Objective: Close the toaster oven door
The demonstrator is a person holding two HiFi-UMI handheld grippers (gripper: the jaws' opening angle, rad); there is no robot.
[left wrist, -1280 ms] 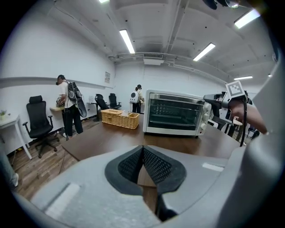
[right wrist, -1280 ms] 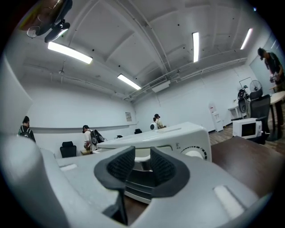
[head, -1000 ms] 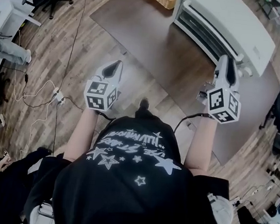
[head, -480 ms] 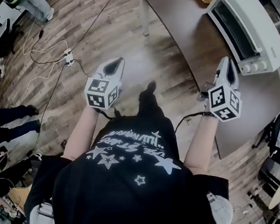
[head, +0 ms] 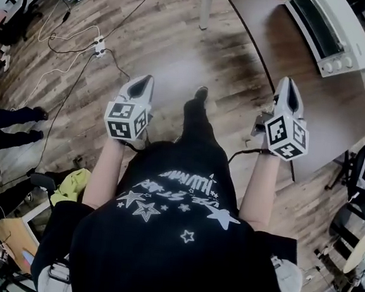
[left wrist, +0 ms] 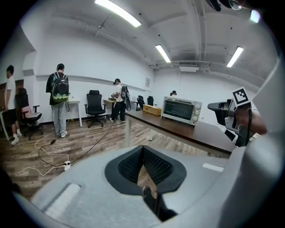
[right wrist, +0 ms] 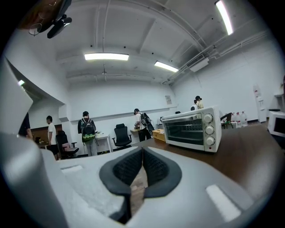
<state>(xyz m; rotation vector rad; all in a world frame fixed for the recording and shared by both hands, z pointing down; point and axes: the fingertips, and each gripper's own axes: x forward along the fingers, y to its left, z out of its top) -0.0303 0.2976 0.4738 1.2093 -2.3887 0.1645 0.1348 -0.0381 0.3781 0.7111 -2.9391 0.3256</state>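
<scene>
Toaster oven [head: 335,31] is cut off at head view's top.

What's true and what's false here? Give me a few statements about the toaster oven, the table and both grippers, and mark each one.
1. The toaster oven has its door closed. True.
2. The toaster oven stands on the floor. False: it stands on the brown table.
3. The right gripper is shut with nothing between its jaws. True.
4. The left gripper grips the oven's door handle. False: it is shut on nothing, held over the floor, well apart from the oven.
</scene>
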